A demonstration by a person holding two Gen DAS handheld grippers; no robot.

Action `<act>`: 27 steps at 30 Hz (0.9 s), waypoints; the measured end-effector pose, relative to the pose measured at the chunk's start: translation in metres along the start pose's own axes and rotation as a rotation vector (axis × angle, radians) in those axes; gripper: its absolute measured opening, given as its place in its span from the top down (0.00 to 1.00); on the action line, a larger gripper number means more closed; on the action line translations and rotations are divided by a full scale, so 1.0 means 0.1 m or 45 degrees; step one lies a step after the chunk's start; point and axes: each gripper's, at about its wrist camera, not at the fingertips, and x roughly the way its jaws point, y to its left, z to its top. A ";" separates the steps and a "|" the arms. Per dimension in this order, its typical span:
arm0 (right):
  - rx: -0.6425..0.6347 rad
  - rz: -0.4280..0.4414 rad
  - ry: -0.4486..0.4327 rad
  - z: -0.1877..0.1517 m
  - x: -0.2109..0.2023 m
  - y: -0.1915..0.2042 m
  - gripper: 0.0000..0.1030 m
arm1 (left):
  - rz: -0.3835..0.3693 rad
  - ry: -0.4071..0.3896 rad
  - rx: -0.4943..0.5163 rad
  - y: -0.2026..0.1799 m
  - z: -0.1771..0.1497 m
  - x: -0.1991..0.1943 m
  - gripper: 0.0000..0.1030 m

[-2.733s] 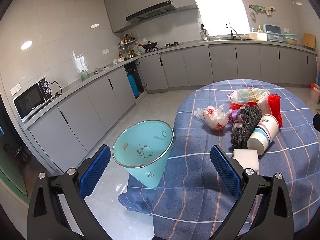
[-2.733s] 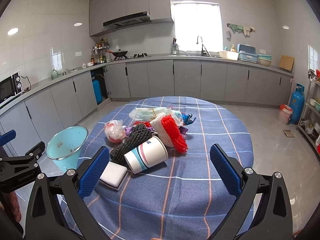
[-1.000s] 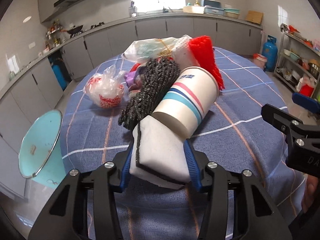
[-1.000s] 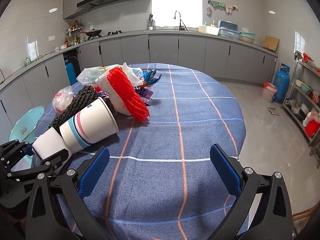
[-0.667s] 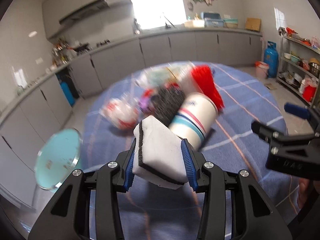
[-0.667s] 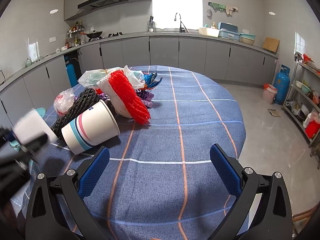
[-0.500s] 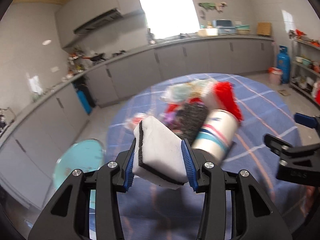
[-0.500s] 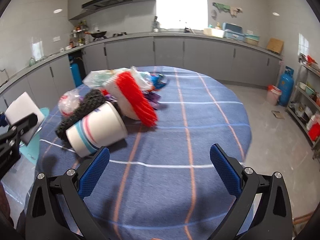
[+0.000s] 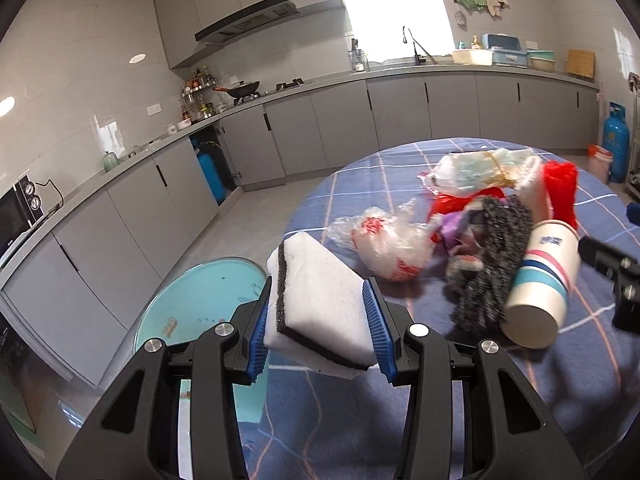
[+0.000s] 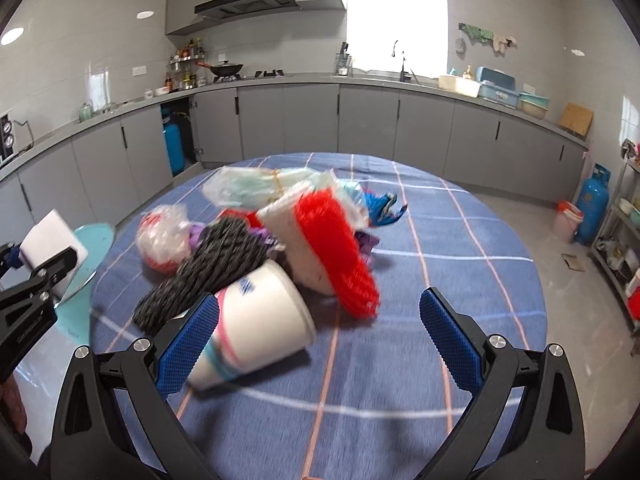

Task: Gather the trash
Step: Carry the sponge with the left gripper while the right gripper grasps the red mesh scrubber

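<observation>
My left gripper point(image 9: 320, 326) is shut on a white sponge with a dark scouring side point(image 9: 324, 304), lifted off the table near its left edge. Just left of and below it stands the turquoise bin point(image 9: 200, 304) on the floor. In the right wrist view the sponge point(image 10: 52, 244) and left gripper point(image 10: 38, 268) hang at the far left over the bin point(image 10: 86, 264). My right gripper point(image 10: 320, 338) is open above the table, with a striped paper cup point(image 10: 256, 330) lying on its side by the left finger. Behind lies a trash pile: black mesh point(image 10: 204, 274), red netting point(image 10: 340, 256), plastic bags point(image 10: 166, 236).
A round table with a blue checked cloth point(image 10: 440, 280) holds the pile. Grey kitchen cabinets point(image 10: 360, 124) run along the walls. A blue gas cylinder point(image 10: 594, 210) and a shelf rack point(image 10: 624, 248) stand at the right. Bare cloth lies to the right of the pile.
The left gripper lifted the sponge off the table and swung left toward the bin. The right gripper moved left toward the paper cup, which now lies by its left finger.
</observation>
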 end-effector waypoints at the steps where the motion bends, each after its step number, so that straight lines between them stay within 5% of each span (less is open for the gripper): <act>1: 0.005 -0.011 -0.004 0.04 0.03 -0.02 0.05 | 0.008 -0.003 0.003 0.02 0.02 0.04 0.58; 8: 0.023 -0.052 -0.028 0.24 0.23 -0.13 0.06 | 0.028 -0.026 0.018 0.03 0.12 0.17 0.58; 14: 0.013 -0.018 0.018 0.30 0.42 -0.17 0.38 | 0.047 -0.012 0.010 0.07 0.17 0.28 0.58; 16: 0.009 0.013 0.040 0.29 0.46 -0.17 0.61 | 0.050 -0.006 0.000 0.09 0.19 0.31 0.58; 18: 0.005 0.029 0.041 0.28 0.46 -0.17 0.73 | 0.053 -0.004 -0.008 0.11 0.22 0.31 0.58; 22: -0.018 0.039 0.003 0.27 0.38 -0.15 0.85 | 0.046 -0.021 -0.008 0.11 0.27 0.27 0.57; 27: -0.020 0.026 -0.048 0.33 0.23 -0.21 0.88 | 0.045 -0.053 -0.007 0.10 0.32 0.17 0.57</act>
